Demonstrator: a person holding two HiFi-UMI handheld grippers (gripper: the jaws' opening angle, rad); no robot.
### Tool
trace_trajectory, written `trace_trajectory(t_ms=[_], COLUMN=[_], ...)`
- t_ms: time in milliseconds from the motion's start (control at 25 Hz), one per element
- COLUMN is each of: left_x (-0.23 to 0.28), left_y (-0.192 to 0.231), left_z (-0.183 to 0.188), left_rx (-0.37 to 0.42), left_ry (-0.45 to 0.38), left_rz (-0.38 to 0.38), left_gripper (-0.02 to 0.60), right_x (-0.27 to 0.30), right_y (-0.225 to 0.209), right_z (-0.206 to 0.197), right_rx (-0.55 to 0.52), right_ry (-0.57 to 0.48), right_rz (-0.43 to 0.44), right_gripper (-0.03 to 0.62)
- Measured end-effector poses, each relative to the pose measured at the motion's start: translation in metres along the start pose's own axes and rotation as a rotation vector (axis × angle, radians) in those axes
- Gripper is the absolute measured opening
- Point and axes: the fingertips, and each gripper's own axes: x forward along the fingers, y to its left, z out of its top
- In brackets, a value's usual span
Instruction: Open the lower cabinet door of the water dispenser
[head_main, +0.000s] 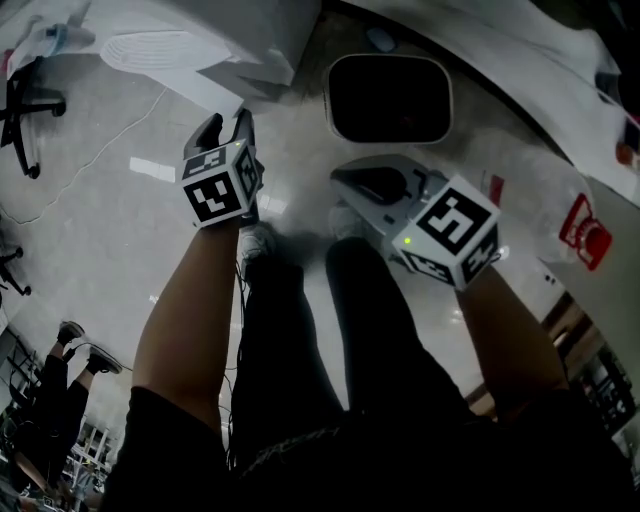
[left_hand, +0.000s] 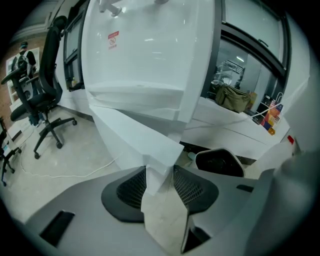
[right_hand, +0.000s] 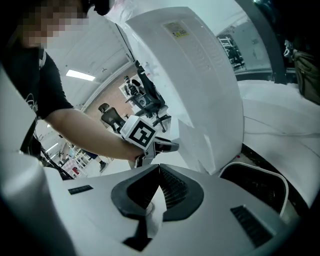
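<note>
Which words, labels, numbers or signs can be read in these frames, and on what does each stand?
None can be read.
Red sticker on the white water dispenser: too small.
Printed label on its side: blurred.
Red sign at the head view's right: blurred.
Black-and-white marker cubes: square patterns only, no words.

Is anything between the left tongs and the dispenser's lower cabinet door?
Nothing visible. The edge of the lower cabinet door sits between the jaws of the left tongs. The right tongs are shut and hold nothing.
</note>
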Motion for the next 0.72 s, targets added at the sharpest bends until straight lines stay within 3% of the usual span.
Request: trace_trajectory(t_ms=[360, 720], left_x=[-0.017, -0.032], left_y=[0.026, 0.051], left_z=[-0.023, -0.044], left_rx=[0.015, 0.032], left_ry=[0.019, 0.025], left_rz=[-0.042, -0.087], left_gripper=[0.158, 0.135], right_x=[0.028, 0.053], right_y=[0.026, 0.054], right_z=[0.026, 0.025], right_rx=[-0.047, -0.041], right_ry=[0.011, 0.022], right_rz=[-0.002, -0.002], right_gripper=[0.012, 0.012])
